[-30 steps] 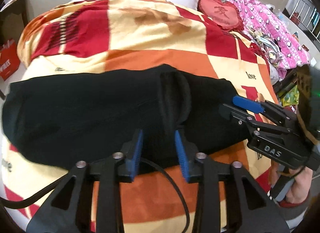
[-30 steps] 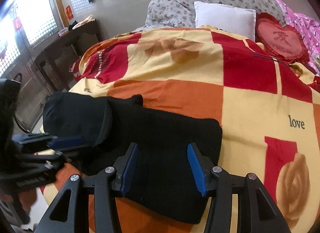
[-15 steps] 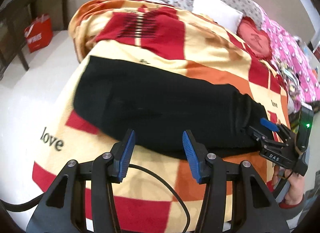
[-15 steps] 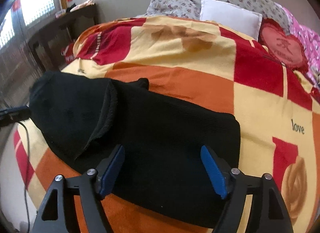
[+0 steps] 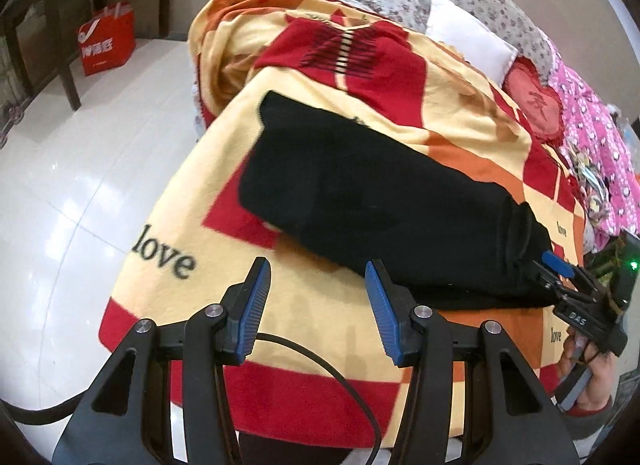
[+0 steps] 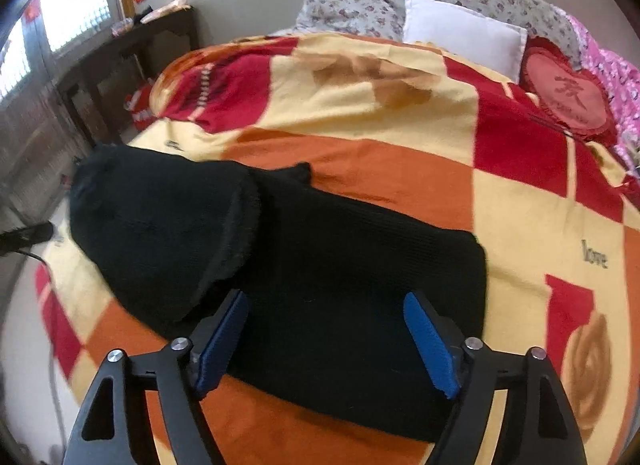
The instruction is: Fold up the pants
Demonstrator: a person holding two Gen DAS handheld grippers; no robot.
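Black pants (image 5: 380, 201) lie folded lengthwise across a red, orange and yellow checked blanket (image 5: 360, 69) on a bed. They also show in the right wrist view (image 6: 320, 265), with one end folded over on the left. My left gripper (image 5: 316, 305) is open and empty, held above the blanket short of the pants' near edge. My right gripper (image 6: 326, 341) is open and empty, its jaws wide apart over the near edge of the pants. The right gripper also shows in the left wrist view (image 5: 560, 269) at the pants' right end.
A white pillow (image 6: 464, 37), a red heart cushion (image 6: 568, 93) and a pink quilt (image 5: 592, 137) lie at the bed's head. A red bag (image 5: 106, 39) and dark wooden furniture (image 6: 120, 65) stand on the white floor to the left. A black cable (image 5: 320, 361) hangs under my left gripper.
My left gripper has pulled back and to the left, away from the pants, and opened wider. My right gripper has opened wider and moved closer over the pants' edge.
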